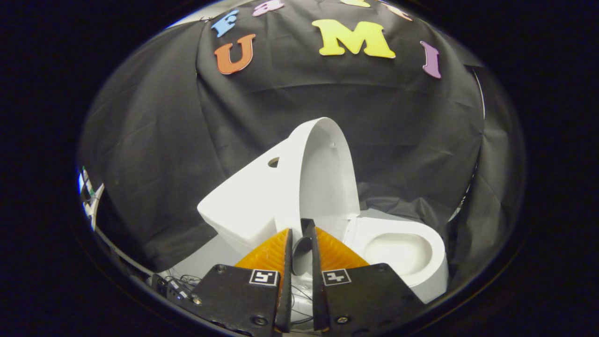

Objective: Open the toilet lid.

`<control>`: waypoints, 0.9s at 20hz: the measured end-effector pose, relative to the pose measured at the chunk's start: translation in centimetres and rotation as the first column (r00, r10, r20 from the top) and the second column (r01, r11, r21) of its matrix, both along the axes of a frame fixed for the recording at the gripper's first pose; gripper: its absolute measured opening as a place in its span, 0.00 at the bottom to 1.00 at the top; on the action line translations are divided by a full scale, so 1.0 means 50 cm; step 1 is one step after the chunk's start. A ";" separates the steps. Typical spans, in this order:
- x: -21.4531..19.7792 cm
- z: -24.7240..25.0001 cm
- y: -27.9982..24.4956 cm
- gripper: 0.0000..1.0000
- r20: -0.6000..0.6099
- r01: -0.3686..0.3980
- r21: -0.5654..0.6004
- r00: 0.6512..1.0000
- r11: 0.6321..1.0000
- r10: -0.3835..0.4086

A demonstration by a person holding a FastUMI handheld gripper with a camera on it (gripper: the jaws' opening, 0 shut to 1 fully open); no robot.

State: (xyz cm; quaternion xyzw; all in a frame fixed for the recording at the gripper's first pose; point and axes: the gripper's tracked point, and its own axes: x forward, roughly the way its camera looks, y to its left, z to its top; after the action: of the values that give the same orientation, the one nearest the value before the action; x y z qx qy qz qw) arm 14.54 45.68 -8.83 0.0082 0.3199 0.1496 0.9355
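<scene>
The toilet lid (323, 173) stands raised at the frame's centre, just beyond the gripper (302, 234), leaning against the tank (243, 201). The gripper's fingers are nearly closed, with a narrow gap and nothing between them. The bowl (402, 252) lies open at lower right.

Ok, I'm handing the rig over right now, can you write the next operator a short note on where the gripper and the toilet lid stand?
Gripper: fingers nearly closed, with a narrow gap between them; whether both press on the lid's edge cannot be told.
Toilet lid: raised, standing close to upright and leaning towards the tank. Its lower edge sits just ahead of the fingertips.
Toilet bowl: seat opening exposed, beside and beyond the fingers.
Done: lid looks lifted off the seat.
Left: check that the lid rests stable against the tank, then open the fingers and back the gripper away.
</scene>
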 end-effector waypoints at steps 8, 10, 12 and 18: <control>-0.028 0.009 0.013 0.52 -0.046 -0.089 0.063 0.995 0.994 0.092; -0.020 0.038 -0.007 0.67 -0.012 -0.065 0.087 0.998 0.994 0.066; -0.023 0.060 -0.033 0.69 0.014 -0.058 0.101 0.998 0.993 0.057; -0.044 0.087 -0.156 0.69 0.047 -0.047 0.132 0.998 0.990 0.041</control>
State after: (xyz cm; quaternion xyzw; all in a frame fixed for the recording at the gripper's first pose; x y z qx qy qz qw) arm 12.36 37.87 -4.51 0.0600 0.2886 0.1914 0.9362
